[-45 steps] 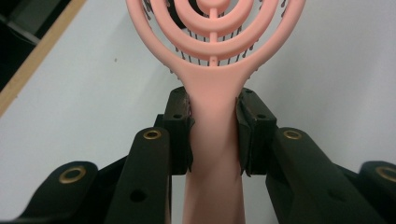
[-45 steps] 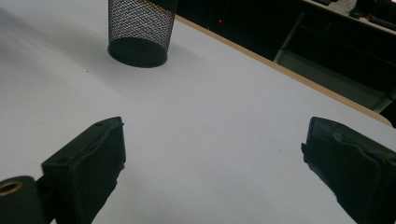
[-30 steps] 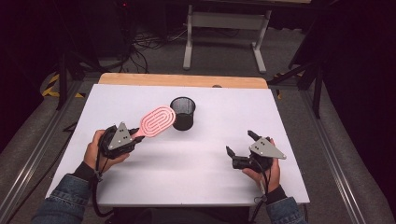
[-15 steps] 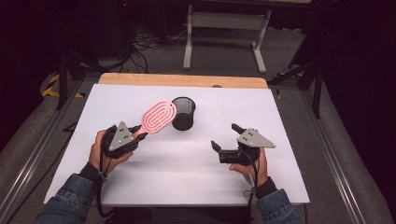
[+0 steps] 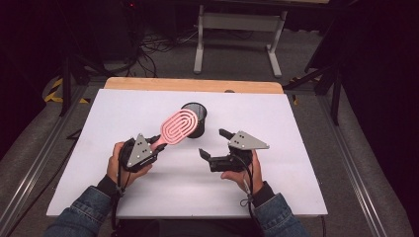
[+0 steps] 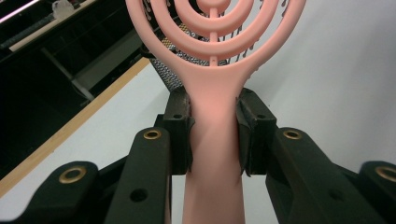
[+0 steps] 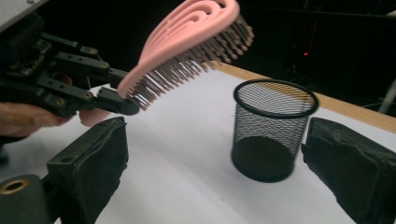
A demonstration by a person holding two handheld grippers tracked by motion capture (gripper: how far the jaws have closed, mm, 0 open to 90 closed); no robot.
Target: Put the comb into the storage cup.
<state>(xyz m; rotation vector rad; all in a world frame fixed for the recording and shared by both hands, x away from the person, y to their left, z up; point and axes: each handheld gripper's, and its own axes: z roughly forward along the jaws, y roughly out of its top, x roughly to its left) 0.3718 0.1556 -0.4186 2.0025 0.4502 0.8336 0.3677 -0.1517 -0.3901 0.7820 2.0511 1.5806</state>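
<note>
**Q:** High view, panel one: what is held, and where?

**A:** The left gripper [image 5: 148,149] is clamped on the handle of a pink brush [image 5: 179,128], which slants up over the white table [image 5: 99,128] with its head just in front of the black mesh cup [image 5: 197,114] at centre far. The right gripper [image 5: 213,147], jaws apart and empty, sits near right of the cup and points toward it.

**Q:** What could go wrong from here?

**A:** Probably a slip or a tip. The left gripper view shows the pads [image 6: 180,135] pinching only the smooth, tapering neck of the handle, so the long head could swing in the grip. If the bristles [image 7: 187,70] catch the rim, the light cup may topple, unless the right gripper steadies it first.

**Q:** Materials and shapes?

**A:** Brush: glossy moulded plastic, an oval head of concentric open loops with dark, stiff bristles beneath. Cup: fine wire mesh, cylindrical, solid rim and base. Table: matt, flat, with a wooden far edge.
</note>
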